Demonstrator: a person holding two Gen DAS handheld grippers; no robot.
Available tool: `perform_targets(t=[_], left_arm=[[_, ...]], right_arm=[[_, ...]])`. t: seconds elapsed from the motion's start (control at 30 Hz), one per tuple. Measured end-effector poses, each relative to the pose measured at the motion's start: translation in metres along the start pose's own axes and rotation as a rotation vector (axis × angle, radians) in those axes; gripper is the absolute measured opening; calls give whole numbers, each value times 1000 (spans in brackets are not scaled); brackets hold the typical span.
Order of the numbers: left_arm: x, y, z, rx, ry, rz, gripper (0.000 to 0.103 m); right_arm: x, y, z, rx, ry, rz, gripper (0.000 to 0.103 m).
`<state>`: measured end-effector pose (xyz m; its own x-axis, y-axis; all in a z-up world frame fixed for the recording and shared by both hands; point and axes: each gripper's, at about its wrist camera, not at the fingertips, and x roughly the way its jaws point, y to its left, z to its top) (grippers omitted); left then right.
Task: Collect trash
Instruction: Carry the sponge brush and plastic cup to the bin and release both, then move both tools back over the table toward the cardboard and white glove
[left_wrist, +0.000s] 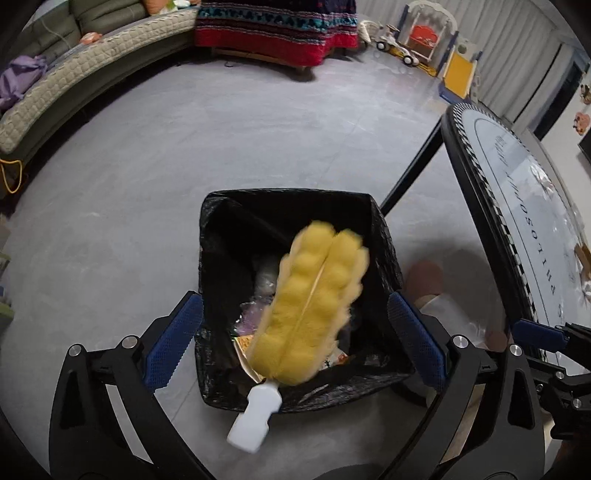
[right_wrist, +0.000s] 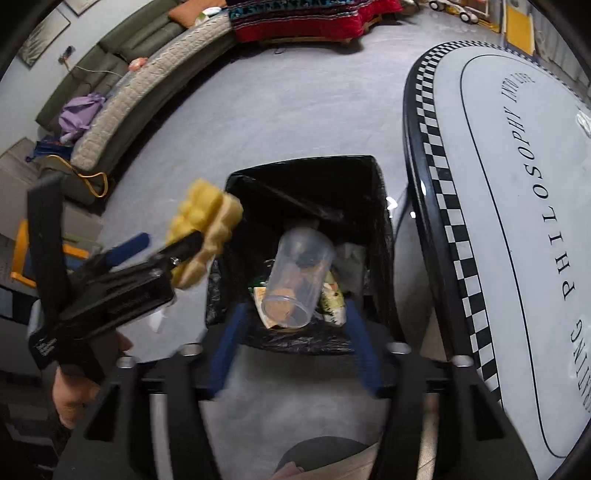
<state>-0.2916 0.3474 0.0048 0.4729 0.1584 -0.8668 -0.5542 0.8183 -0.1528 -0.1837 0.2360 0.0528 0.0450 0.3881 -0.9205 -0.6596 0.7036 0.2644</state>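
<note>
Yellow duster (left_wrist: 317, 306): it hangs head-first over the bin, its white handle (left_wrist: 258, 417) trailing past the near rim. It is blurred and no pad touches it, so I judge it is dropping rather than held.
Left gripper (left_wrist: 295, 306): its jaws stand wide apart, one blue pad on each side of the duster with clear gaps. It sits right above the bin mouth, probably so that whatever it lets go lands inside.
Black bin (left_wrist: 288, 192): it stands on the grey floor (left_wrist: 258, 129) just beside the table, lined with a black bag folded over the rim. That keeps it close to where the trash comes from.
Clear cup (right_wrist: 295, 280): it lies tilted with its mouth towards the camera, over the bin opening and between the right fingers. It is slightly blurred and seems to touch neither pad, though I cannot tell for sure.
Right gripper (right_wrist: 295, 304): its jaws are spread, fingers aimed down at the near rim, so it is gripping nothing.
Wrappers (right_wrist: 332, 299): these are already at the bottom of the bin, under the cup.
Table (right_wrist: 517, 184): the part in view is bare of trash; the rest is out of frame.
Progress: judging by the loose items, both are at the point of release.
</note>
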Motion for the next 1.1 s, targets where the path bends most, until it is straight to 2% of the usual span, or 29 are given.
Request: perform_targets(t=[0.23,0.57,0.83,1.1], left_arm=[[-5,11,1,-41,-2,-28,97],[-9,-12,4,7,-2,-42,97],[-28,-63,17,86,-36,-74,97],[-30,-148,33,203,-43,-128,97]], right_arm=[[-1,-9,-1,23,-2,10,64],[-19,-31,-6,58,-38,23,64],[-55,-70,-5,93,-100,25,64],[-96,-146,-12,193,-159,-26,64]])
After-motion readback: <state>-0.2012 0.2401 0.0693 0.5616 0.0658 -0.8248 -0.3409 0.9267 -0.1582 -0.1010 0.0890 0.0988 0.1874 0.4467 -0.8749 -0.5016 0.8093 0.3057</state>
